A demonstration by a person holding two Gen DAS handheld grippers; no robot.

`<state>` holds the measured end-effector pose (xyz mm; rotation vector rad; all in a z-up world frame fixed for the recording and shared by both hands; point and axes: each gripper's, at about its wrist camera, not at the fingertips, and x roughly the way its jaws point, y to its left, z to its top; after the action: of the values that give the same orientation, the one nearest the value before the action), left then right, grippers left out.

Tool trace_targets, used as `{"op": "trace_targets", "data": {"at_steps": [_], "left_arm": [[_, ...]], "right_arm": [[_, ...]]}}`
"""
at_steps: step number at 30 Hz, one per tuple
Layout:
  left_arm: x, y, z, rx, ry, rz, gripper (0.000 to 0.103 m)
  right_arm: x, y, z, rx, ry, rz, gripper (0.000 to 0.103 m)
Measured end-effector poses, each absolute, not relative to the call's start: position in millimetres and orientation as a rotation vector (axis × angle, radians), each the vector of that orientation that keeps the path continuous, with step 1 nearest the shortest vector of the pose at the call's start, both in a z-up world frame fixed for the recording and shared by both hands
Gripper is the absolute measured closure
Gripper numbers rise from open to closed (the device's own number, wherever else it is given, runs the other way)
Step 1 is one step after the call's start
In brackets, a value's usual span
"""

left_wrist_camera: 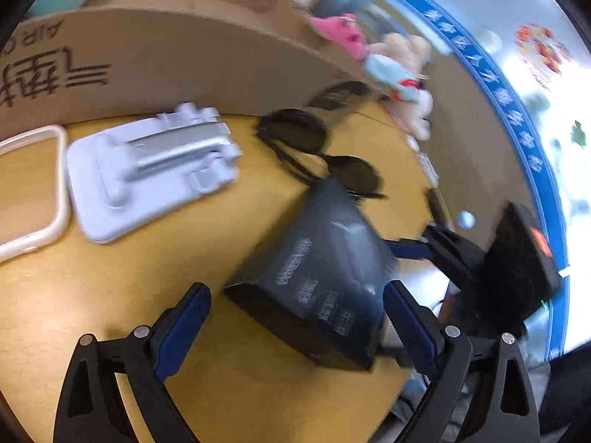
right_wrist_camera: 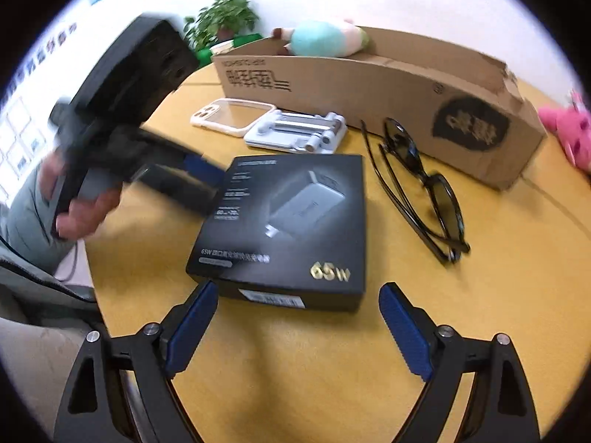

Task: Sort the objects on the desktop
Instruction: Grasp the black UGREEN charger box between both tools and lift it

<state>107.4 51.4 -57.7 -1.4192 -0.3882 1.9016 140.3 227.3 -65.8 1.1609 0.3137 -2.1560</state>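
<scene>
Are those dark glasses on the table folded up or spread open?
Folded. In the right wrist view the sunglasses lie flat on the table, both arms tucked alongside the lenses.

**Black charger box between open tool fingers**

Left tool [left_wrist_camera: 295, 317] spread wide around black box [left_wrist_camera: 314, 288] on yellow surface [left_wrist_camera: 110, 277]. Beyond box: sunglasses [left_wrist_camera: 317, 151]. Left of box: white phone stand [left_wrist_camera: 151, 170], clear phone case [left_wrist_camera: 33, 188]. Behind box: cardboard carton [left_wrist_camera: 184, 59].
</scene>
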Motion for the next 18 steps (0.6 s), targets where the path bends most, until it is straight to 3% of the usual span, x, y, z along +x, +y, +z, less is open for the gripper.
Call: {"op": "trace_targets", "data": {"at_steps": [11,15,18], "left_arm": [[111.9,50.1,-58.4,-1.415,-0.397,1.92,0.008],[117.0,53.3,-58.7,-1.407,-0.343,1.948,0.027],[119.5,50.9,-58.2,-1.394,-0.313,1.998,0.031]], "right_arm": [[142.3,211.1,-62.2,1.072,0.362,-2.09,0.013],[129.8,211.5,-70.8,1.112,0.271,-2.105,0.013],[132.9,195.7,-73.8,1.07,0.361,-2.159,0.012]]}}
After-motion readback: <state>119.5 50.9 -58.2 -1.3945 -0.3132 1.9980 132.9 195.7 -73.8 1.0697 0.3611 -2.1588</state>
